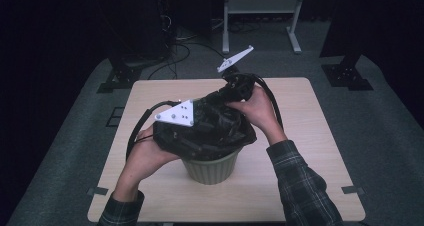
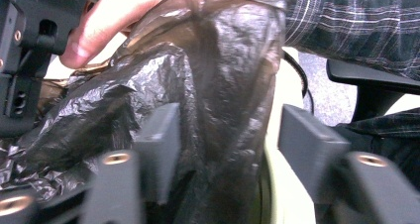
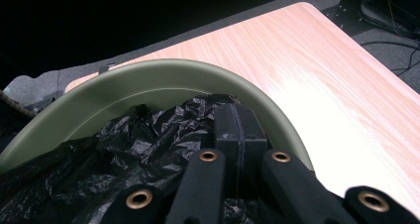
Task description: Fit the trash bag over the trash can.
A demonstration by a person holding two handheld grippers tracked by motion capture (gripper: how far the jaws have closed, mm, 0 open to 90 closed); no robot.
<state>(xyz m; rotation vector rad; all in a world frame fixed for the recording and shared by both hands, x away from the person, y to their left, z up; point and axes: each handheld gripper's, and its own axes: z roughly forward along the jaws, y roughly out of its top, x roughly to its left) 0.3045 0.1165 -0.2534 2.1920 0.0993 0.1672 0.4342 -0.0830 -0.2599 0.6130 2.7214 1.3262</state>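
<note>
Right gripper view: my right tool [image 3: 241,130] is clamped together, seemingly pinching the crinkled black plastic bag [image 3: 148,135]. My left tool [image 2: 223,135] stands apart around film; I'd stretch it evenly over the ribbed green bin [image 1: 210,168].

A pale wooden table [image 1: 310,136] with rounded corners is set on grey carpet [image 1: 390,116]. A ribbed green bin [image 1: 210,169] is stood near its front-middle.

The black bag [image 1: 210,126] covers the green bin's [image 1: 210,168] mouth and hides both grippers' jaws in the high view. In the left gripper view, the jaws (blurred) are cut off at the bottom edge.
</note>
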